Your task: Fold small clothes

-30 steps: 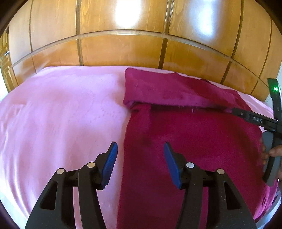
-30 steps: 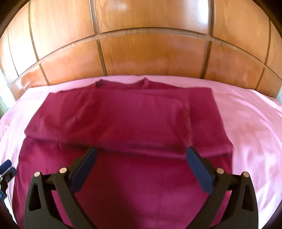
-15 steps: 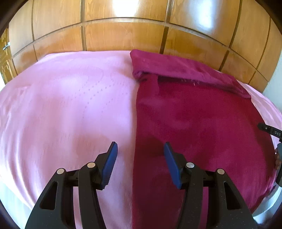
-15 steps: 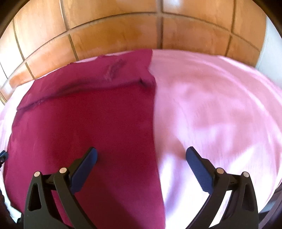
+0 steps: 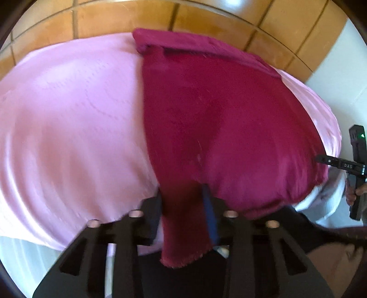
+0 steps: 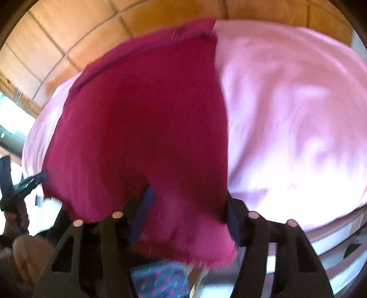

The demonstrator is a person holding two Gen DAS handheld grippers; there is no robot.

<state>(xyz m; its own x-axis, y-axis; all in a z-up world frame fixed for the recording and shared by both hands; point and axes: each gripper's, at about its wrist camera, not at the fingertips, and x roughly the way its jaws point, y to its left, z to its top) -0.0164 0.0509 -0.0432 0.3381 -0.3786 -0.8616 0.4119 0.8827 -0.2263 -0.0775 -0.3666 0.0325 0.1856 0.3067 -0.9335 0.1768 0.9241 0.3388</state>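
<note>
A magenta garment lies flat on the pink bedsheet, its far end folded over. My left gripper is at the near left corner of the hem. Its jaws are closing, and the pads pinch a strip of fabric that hangs toward the camera. In the right wrist view the garment fills the left half. My right gripper is at the near right corner, jaws closing, with a loose bunch of hem between them. Each gripper also shows in the other's view: the right gripper, the left gripper.
A glossy wooden panel wall runs behind the bed, with a white wall to the right. The bed's near edge is just under both grippers. A hand holds the right gripper. A blue dotted cloth shows below the bed edge.
Both grippers came back to the near edge of the bed and tipped down. Their jaws narrowed from wide apart, and the hem corners now sit between them, the left one pinched.
</note>
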